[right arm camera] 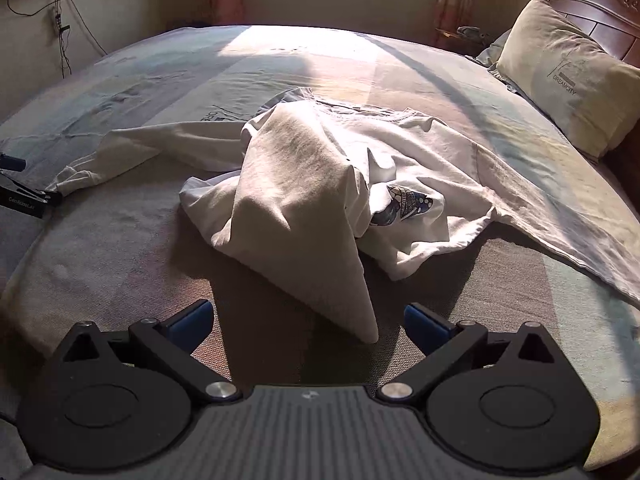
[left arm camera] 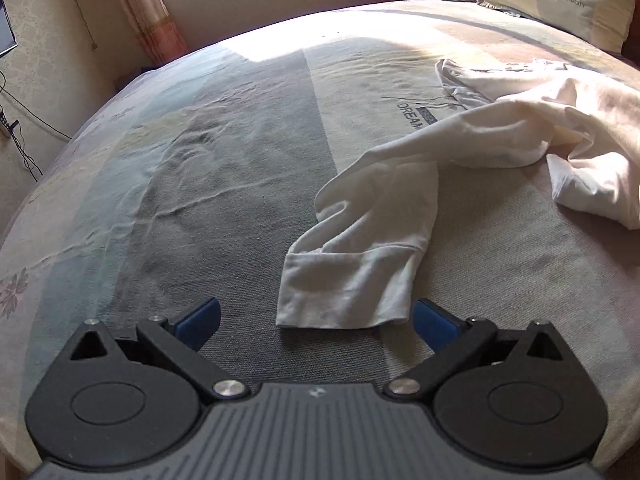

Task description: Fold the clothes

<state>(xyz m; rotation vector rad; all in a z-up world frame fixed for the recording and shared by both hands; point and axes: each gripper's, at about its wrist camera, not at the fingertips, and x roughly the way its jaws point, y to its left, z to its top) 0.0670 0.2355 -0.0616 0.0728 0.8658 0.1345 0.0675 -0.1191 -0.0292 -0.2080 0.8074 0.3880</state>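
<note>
A white long-sleeved shirt point(right arm camera: 320, 168) lies crumpled on the bed, a blue print showing on its front. One sleeve stretches left, and its cuff point(left arm camera: 344, 292) lies flat just ahead of my left gripper point(left arm camera: 316, 320), which is open with blue pads either side of the cuff end. In the right wrist view a peaked fold of the shirt's hem point(right arm camera: 344, 304) points toward my right gripper point(right arm camera: 308, 320), also open and holding nothing. The other sleeve point(right arm camera: 560, 220) runs off to the right. The left gripper's edge point(right arm camera: 20, 196) shows at the far left there.
The bed point(left arm camera: 200, 160) has a striped grey and pastel sheet with wide flat room to the left of the shirt. A pillow point(right arm camera: 568, 80) leans on the wooden headboard at right. A window, curtains and wall cables lie beyond the far bed edge.
</note>
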